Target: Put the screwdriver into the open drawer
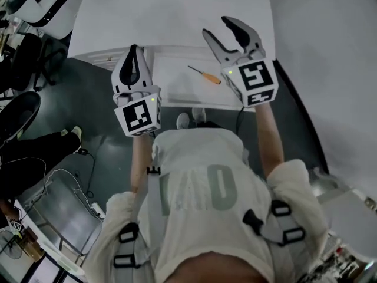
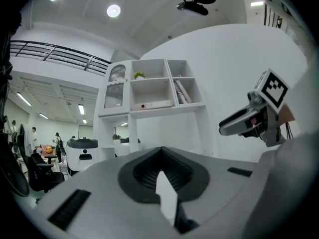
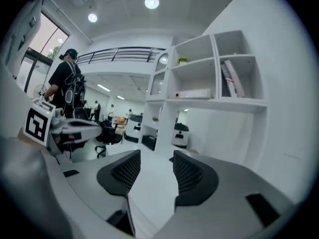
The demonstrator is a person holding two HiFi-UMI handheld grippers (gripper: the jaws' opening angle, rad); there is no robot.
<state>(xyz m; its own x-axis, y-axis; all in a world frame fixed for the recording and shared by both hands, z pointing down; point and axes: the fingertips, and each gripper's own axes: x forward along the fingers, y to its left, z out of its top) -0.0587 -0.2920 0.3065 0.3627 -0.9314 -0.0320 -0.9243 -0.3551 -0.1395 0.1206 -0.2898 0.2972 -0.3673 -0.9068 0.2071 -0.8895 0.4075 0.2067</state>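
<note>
The screwdriver, thin-shafted with an orange handle, lies on the white pulled-out drawer below the desk edge; neither gripper view shows it. My right gripper hovers just right of and above it, held open and empty, its jaws spread in the right gripper view. My left gripper is at the drawer's left end, shut on nothing, and its pads meet in the left gripper view. Each gripper view catches the other gripper at its side, the right gripper and the left gripper.
The white desk top lies beyond the drawer, against a white wall at the right. A white shelf unit with books stands ahead. Office chairs and floor cables are on the left. A person stands far off.
</note>
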